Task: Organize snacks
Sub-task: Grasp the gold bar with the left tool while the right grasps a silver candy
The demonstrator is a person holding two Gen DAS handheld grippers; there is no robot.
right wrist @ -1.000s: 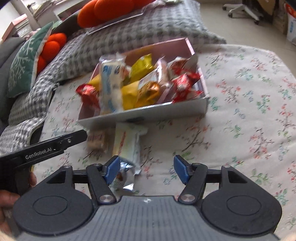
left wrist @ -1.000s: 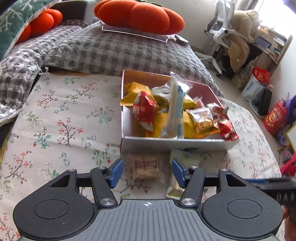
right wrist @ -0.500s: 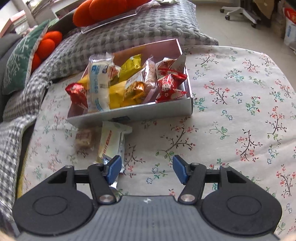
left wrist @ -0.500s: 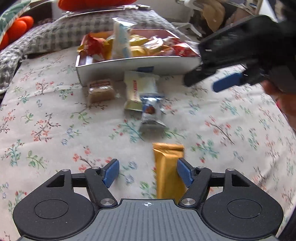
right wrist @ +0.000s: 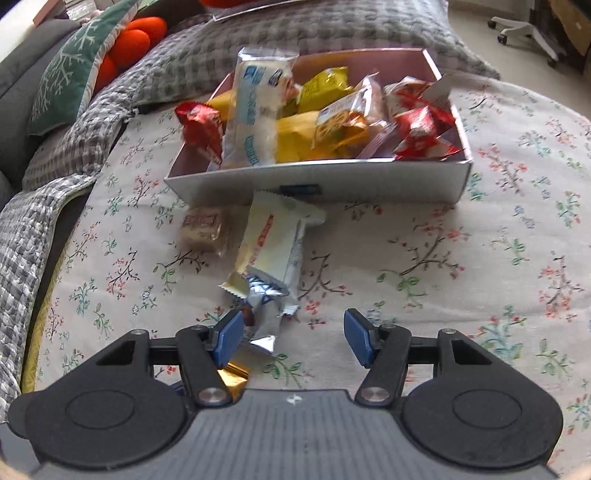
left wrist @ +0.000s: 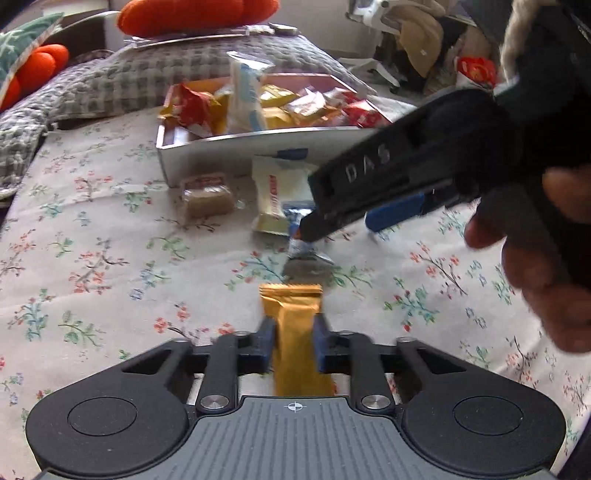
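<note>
My left gripper (left wrist: 293,343) is shut on a gold snack bar (left wrist: 293,325) that lies on the floral cloth. Beyond it lie a silver-blue packet (left wrist: 304,247), a cream wafer pack (left wrist: 275,195) and a brown cake (left wrist: 208,195), all in front of the silver box (left wrist: 258,147) full of snacks. My right gripper (right wrist: 293,338) stands open just above the cloth; the silver-blue packet (right wrist: 264,310) lies by its left finger, not between the pads. The same right gripper (left wrist: 347,221) shows in the left wrist view, held by a hand (left wrist: 546,266).
The box (right wrist: 332,181) holds several red, yellow and white packets. Grey checked cushions (right wrist: 258,33) and orange plush (left wrist: 195,14) lie behind it. A green pillow (right wrist: 77,66) is at the far left. An office chair (right wrist: 524,26) stands on the floor beyond.
My left gripper swung from the brown cake to the gold bar, then shut on it. The right gripper sank lower over the silver-blue packet.
</note>
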